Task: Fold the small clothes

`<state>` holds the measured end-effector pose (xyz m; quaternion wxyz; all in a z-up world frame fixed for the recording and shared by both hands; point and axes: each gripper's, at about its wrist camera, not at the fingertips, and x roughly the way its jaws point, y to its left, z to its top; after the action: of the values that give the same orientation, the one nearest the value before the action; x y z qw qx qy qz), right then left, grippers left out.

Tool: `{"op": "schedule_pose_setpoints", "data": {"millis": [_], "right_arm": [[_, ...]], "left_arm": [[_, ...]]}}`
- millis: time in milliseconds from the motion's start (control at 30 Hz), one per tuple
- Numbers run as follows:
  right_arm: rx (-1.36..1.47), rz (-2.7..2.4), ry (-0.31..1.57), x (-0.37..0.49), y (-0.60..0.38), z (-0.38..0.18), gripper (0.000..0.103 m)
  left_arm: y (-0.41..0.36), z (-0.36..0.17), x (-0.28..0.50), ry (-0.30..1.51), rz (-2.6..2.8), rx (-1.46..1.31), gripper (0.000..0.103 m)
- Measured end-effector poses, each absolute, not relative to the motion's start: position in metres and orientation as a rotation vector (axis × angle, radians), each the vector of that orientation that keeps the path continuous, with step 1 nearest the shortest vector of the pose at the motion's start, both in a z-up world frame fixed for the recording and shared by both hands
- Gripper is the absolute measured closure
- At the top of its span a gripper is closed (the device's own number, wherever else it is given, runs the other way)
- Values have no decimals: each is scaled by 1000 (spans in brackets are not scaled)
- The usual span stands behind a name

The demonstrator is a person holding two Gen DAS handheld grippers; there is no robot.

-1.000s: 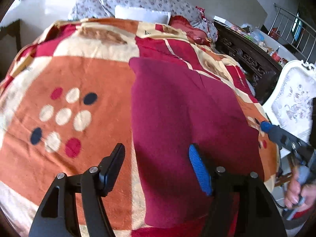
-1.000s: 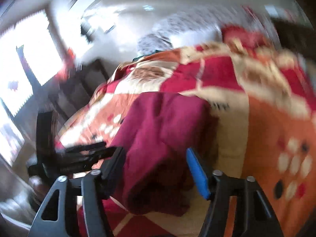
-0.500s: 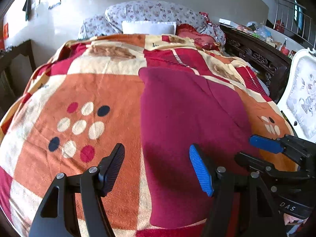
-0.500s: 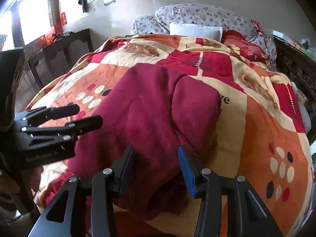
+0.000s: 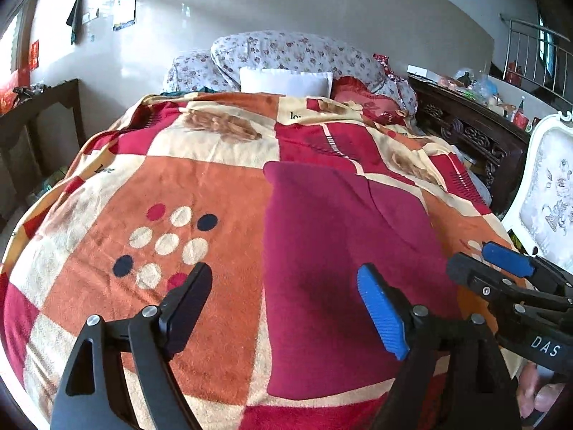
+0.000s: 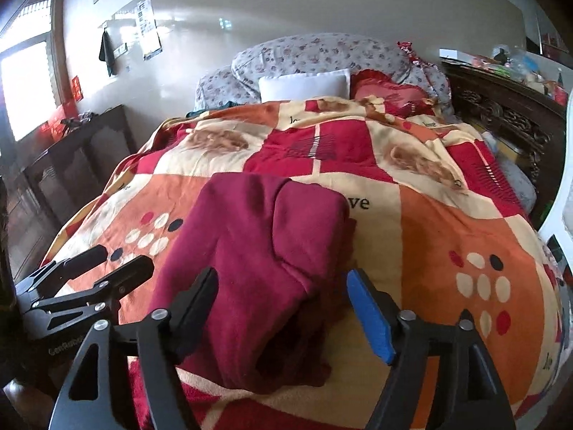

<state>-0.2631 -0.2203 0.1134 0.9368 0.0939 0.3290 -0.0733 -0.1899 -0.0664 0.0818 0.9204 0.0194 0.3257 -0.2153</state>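
maroon garment (image 6: 258, 251) partly folded on the bed's blanket (image 5: 200, 193)
soft, limp fleece; best pinched at a near corner. left tongs (image 5: 286, 308) and right tongs (image 6: 283, 308) both spread wide, holding nothing

A patchwork blanket (image 5: 200, 193) in orange, red and cream covered the bed across the middle of my view, with a cluster of coloured dots (image 5: 168, 243) at centre left. At the top centre lay floral pillows (image 5: 293, 53), a white pillow (image 5: 284, 80) in front of them and a red cushion (image 5: 361, 98) just to its right. A dark carved headboard (image 5: 472, 132) ran along the upper right, a white upholstered chair (image 5: 548, 193) stood at the right edge, and a dark wooden table (image 6: 75, 157) stood at the left.
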Motion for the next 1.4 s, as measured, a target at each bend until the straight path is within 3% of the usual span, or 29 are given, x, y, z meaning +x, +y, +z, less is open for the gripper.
{"op": "schedule_pose_setpoints", "data": {"millis": [267, 1400], "right_arm": [[174, -193, 668, -265, -220, 113, 13], [185, -180, 715, -255, -219, 98, 11]], "left_arm": [[-64, 87, -196, 649, -429, 42, 19], [-65, 81, -191, 633, -403, 77, 19]]}}
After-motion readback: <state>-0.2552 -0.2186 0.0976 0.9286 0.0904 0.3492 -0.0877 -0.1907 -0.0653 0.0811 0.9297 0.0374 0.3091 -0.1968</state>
